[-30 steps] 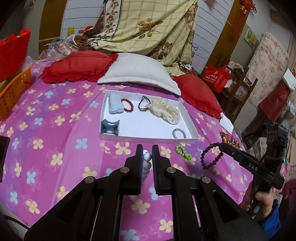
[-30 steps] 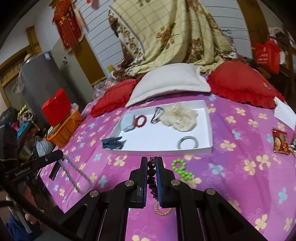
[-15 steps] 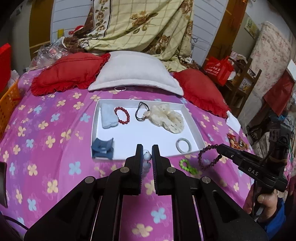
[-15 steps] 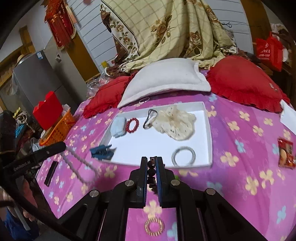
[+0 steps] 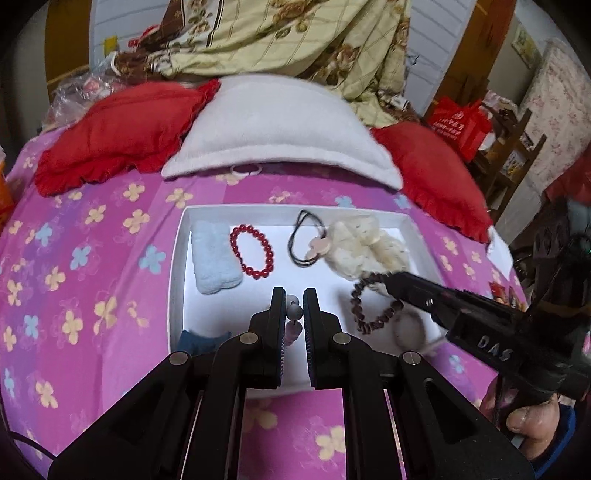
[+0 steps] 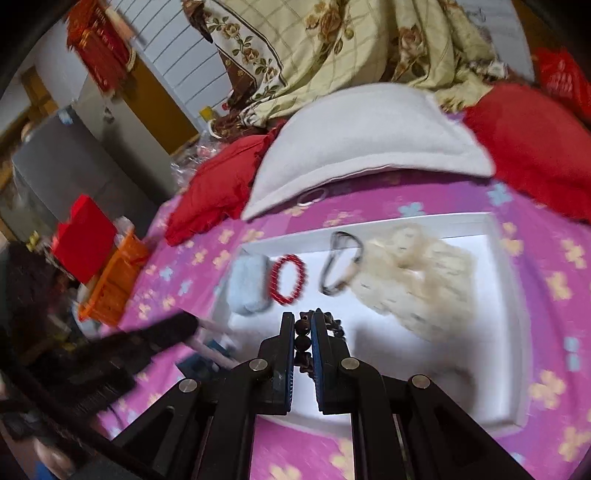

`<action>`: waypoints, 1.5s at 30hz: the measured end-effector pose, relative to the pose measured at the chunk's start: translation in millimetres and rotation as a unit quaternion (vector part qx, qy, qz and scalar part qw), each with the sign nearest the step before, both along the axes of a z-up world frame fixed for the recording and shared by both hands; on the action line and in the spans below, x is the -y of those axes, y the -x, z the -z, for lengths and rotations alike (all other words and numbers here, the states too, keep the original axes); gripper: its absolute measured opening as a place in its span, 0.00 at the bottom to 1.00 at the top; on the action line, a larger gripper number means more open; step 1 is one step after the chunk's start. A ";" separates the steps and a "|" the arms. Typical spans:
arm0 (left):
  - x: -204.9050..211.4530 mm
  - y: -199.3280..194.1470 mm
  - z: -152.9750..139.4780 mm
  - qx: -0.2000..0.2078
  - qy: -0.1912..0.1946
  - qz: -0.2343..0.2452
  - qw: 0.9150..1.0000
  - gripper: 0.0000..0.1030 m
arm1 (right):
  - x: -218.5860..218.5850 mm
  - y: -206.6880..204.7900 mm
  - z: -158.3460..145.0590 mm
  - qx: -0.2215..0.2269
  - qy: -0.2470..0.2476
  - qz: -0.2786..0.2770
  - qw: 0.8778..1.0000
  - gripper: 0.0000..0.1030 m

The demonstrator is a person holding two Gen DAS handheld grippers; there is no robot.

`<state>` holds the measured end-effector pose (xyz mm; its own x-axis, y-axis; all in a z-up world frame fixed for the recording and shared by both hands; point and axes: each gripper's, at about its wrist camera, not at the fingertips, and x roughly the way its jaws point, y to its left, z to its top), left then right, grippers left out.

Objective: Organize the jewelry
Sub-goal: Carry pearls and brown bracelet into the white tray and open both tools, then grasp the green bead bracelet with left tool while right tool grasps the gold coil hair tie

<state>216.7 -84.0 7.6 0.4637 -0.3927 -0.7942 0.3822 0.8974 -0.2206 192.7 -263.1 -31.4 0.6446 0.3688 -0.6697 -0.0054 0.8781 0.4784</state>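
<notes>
Premises are presenting as a lived-in home bedroom. A bed under a pink floral bedspread (image 5: 92, 295) is filling the near scene, with red ruffled pillows (image 5: 118, 129), a white pillow (image 5: 280, 125) and a rumpled floral quilt (image 5: 295, 33) lying at the far end. An orange basket (image 6: 114, 284) is sitting left, wooden shelving (image 5: 517, 155) standing right.

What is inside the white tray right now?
Lying in the white tray: a pale blue clip, red bead bracelet, black hair tie, cream scrunchie and a pale bangle. A dark blue clip shows partly; the grippers cover the near floor.
</notes>
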 end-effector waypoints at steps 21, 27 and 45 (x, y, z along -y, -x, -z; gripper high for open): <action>-10.5 5.6 15.2 0.009 -0.047 -0.026 0.998 0.17 | -6.4 -10.8 47.6 -0.046 0.046 0.006 0.998 0.30; -32.8 53.2 -15.6 0.058 -0.052 -0.048 0.996 0.35 | 4.4 29.7 23.2 -0.019 0.045 0.009 0.999 0.31; -61.9 188.0 14.3 0.022 -0.049 -0.071 0.996 0.48 | 90.1 217.1 47.1 -0.025 0.031 0.137 0.990 0.40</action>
